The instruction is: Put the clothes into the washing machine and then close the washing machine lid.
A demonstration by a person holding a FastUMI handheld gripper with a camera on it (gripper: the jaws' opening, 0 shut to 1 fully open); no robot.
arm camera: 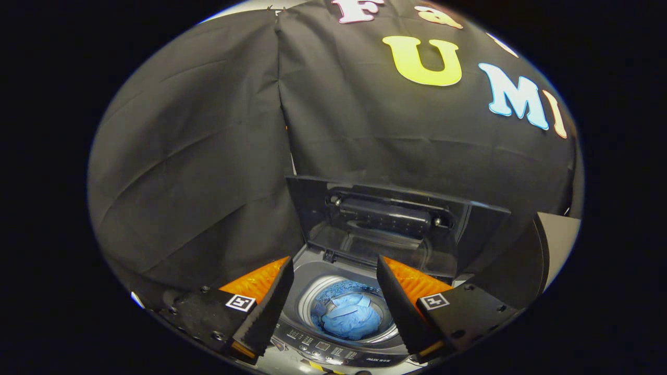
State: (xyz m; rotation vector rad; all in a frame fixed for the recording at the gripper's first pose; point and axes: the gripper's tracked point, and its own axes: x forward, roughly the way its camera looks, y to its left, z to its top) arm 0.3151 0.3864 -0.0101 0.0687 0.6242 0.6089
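Clothes (348, 316), a blue bundle, are lying down in the drum of the washer (312, 271), seen between the two fingers and a little beyond their tips. Nearest of all, the gripper (333, 271) is hovering above the washer with its fingers spread wide apart and gripping nothing; the left finger (263, 312) and the right finger (404, 312) are framing the drum opening from either side. Just under the fingers, the control panel (333, 350) is running along the washer's front edge, its small buttons too tiny to make out. Past the panel, the pale drum ring (307, 301) is circling the clothes, and a speckled blue patch is showing behind the bundle inside the drum. Beyond the opening, the lid (385, 224) is standing raised, folded up and leaning back, with a dark bar across its inner face. Farthest back, the black cloth wall (198, 156) is hanging in creases behind the washer
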